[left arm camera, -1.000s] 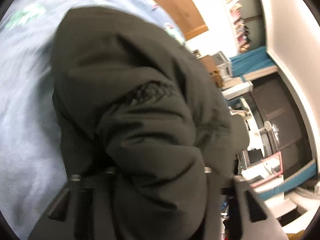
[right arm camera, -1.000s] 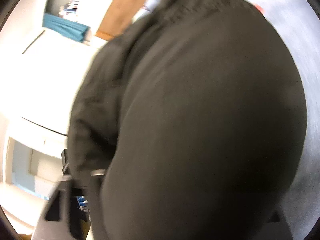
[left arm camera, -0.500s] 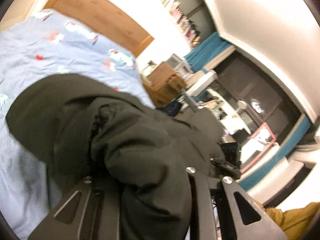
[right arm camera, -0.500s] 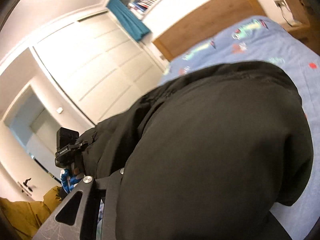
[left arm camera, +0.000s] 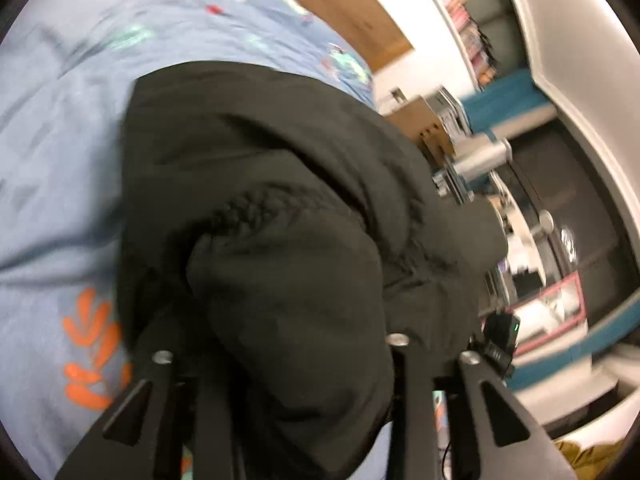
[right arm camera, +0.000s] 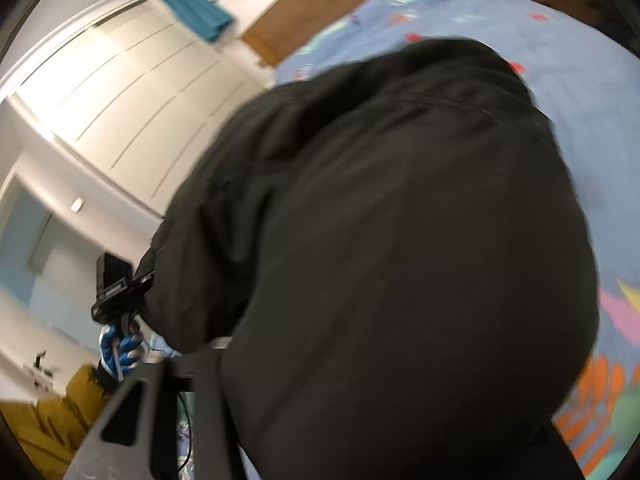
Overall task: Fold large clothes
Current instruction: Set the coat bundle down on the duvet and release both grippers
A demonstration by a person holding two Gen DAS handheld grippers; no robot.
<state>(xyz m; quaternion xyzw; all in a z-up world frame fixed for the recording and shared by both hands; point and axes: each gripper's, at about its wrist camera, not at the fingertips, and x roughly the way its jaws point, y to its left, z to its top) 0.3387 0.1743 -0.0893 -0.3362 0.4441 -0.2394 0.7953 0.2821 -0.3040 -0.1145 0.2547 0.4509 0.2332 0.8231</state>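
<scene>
Bedroom clutter rings a bed (left arm camera: 60,152) dressed in a pale blue printed cover, and both views look down onto it. Nearest the left camera, the left gripper (left arm camera: 288,360) has a thick wad of the black jacket (left arm camera: 280,184) bunched between its fingers (left arm camera: 412,408), the jaws opening. On the right side, the right gripper (right arm camera: 360,380) is likewise buried in the same garment (right arm camera: 400,220), only its left finger (right arm camera: 140,412) showing, jaws also opening; I cannot tell whether either pair of pads presses the cloth at this instant. Beyond, the jacket drapes onto the cover, with a wooden headboard (right arm camera: 288,16) and white wardrobe doors (right arm camera: 120,92) farther off. With both grips loosening, the bulky padding could spring back or slump, undoing the fold.
</scene>
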